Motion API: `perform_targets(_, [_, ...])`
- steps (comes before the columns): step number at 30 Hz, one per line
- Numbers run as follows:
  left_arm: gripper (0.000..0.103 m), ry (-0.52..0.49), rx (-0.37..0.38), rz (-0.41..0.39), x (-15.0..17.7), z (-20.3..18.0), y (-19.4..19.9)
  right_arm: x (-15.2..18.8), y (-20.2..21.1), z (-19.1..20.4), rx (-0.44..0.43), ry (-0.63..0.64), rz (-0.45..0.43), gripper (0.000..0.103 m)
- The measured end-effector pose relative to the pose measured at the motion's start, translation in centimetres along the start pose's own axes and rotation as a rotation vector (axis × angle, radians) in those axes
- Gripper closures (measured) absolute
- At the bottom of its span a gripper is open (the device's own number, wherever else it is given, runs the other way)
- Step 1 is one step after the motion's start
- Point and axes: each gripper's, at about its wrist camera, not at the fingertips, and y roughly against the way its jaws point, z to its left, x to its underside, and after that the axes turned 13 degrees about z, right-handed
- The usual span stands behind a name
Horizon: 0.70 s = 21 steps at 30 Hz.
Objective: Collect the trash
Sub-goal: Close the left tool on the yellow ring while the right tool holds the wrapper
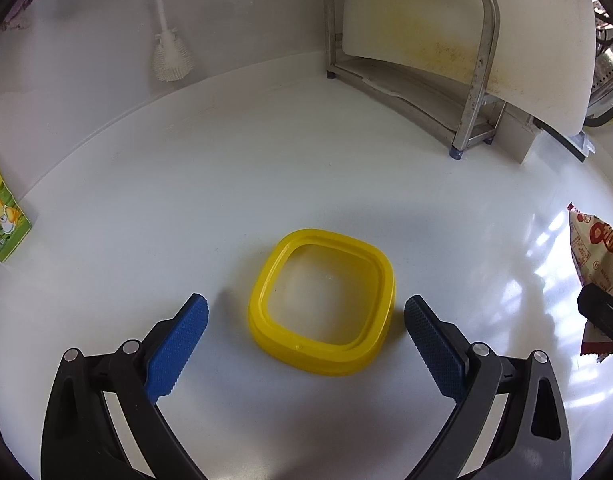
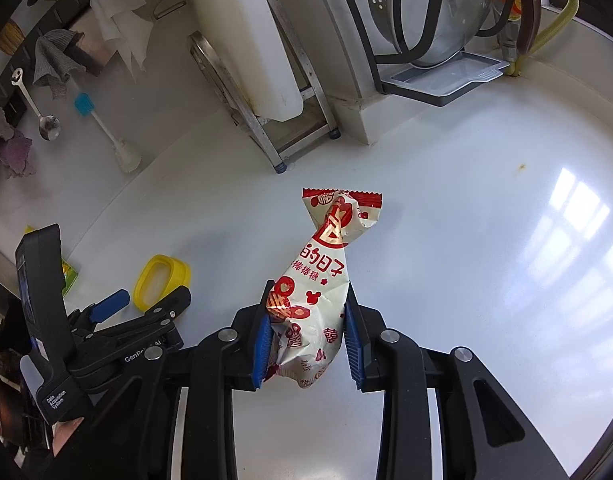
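A yellow square container (image 1: pixel 321 303) sits on the white counter between the fingers of my left gripper (image 1: pixel 306 312), which is open and empty. It also shows in the right wrist view (image 2: pixel 161 281), with the left gripper (image 2: pixel 146 304) beside it. My right gripper (image 2: pixel 308 312) is shut on a white and red candy wrapper (image 2: pixel 320 272), which sticks out forward from the pads over the counter. The wrapper also shows at the right edge of the left wrist view (image 1: pixel 596 258). A green and yellow packet (image 1: pixel 4 216) lies at the far left.
A metal rack (image 1: pixel 470 80) holding a white cutting board (image 1: pixel 506 28) stands at the back. A bottle brush (image 1: pixel 168 52) hangs on the wall. A dish rack with a steel bowl (image 2: pixel 438 12) and drip tray (image 2: pixel 442 76) stands at back right.
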Motion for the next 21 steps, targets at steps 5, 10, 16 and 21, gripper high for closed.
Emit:
perform_targets(5, [0.023,-0.005,0.045,-0.007,-0.3,0.2,-0.1,0.0,0.1,-0.5,-0.008,-0.009,0.0,0.073])
perform_targets(10, [0.034,-0.007,0.061,-0.018,0.0,0.1,0.3,0.1,-0.1,-0.4,-0.006,-0.005,0.002,0.073])
perform_targets(16, [0.034,-0.002,0.03,-0.075,1.6,0.4,2.1,0.4,-0.2,0.0,0.012,0.008,0.002,0.073])
perform_targets(21, [0.034,-0.008,0.02,-0.128,4.3,1.1,4.7,1.4,0.4,0.9,0.019,0.032,-0.012,0.073])
